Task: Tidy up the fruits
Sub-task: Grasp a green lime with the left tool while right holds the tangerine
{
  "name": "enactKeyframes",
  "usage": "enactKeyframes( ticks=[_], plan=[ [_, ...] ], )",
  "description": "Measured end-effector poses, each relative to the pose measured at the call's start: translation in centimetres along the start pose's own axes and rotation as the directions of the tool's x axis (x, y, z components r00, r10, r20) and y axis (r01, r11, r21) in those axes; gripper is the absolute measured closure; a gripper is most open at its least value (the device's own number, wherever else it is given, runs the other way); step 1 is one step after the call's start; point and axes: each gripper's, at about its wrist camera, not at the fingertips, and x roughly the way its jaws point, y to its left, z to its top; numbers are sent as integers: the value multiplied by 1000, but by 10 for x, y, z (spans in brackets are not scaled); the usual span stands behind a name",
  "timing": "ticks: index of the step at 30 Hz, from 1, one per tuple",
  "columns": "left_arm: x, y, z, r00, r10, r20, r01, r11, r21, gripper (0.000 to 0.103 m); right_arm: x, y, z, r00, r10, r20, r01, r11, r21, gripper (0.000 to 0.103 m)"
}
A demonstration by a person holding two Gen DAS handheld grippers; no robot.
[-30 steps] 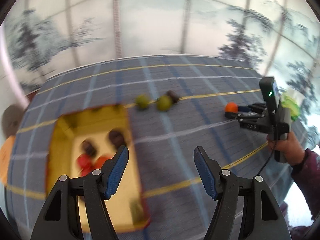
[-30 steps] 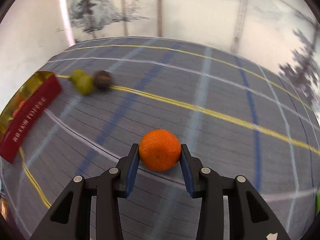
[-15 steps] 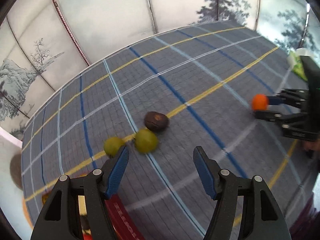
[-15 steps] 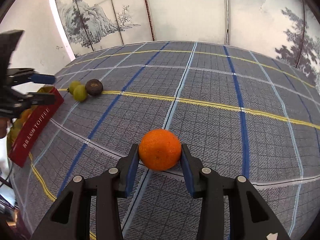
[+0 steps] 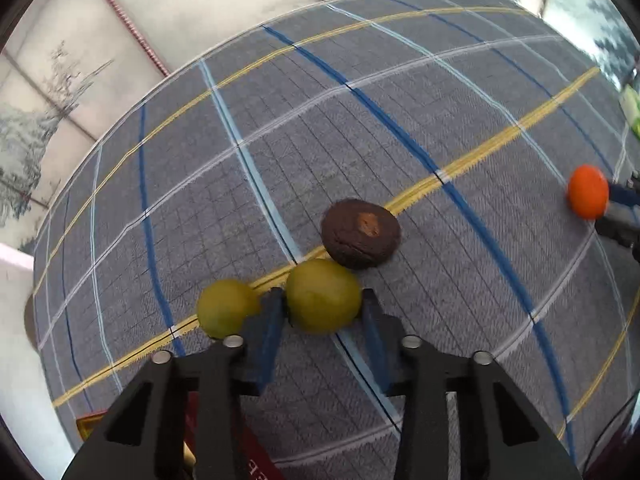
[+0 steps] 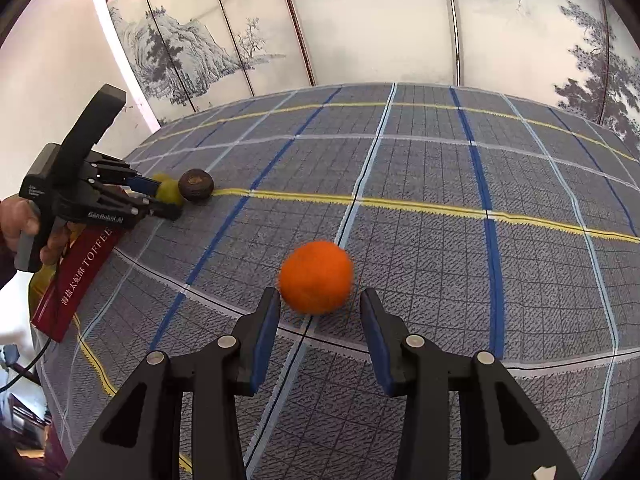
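The left gripper [image 5: 322,309], angled steeply down at the plaid tablecloth [image 5: 400,128], clamps a yellow-green fruit [image 5: 322,295] lying crosswise between its pads, while the right gripper [image 6: 318,312] stands slightly open around a blurred orange [image 6: 315,277].

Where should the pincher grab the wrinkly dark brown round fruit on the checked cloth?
Best across the widest middle of the wrinkly dark brown round fruit, coming down from above. It lies squat and flattened, so its top is awkward. Put one pad on the far open side and slip the other carefully by the green-yellow round fruit, which touches its near edge.
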Motion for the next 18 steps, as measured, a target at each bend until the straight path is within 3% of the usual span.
enactKeyframes(
  ticks=[4,6,11,18],
  plan=[
    [-5,-4,-11,1000,11,12,-10,999,-43,67,0,-2,0,1000,-4,0,4,1000,11,61],
    [-13,-14,-21,999,39,24,-38,998,-53,67,0,-3,0,1000,-13,-1,13,1000,14,44],
    [-50,-41,-42,996,17,84,-9,995,-99,67,-5,-1,0,999,-27,28,27,1000,9,26],
    [-100,-71,-77,983,-74,168,100,983,-154,67,10,-1,13,998,-55,-16,55,998,-9,27]
  ],
)
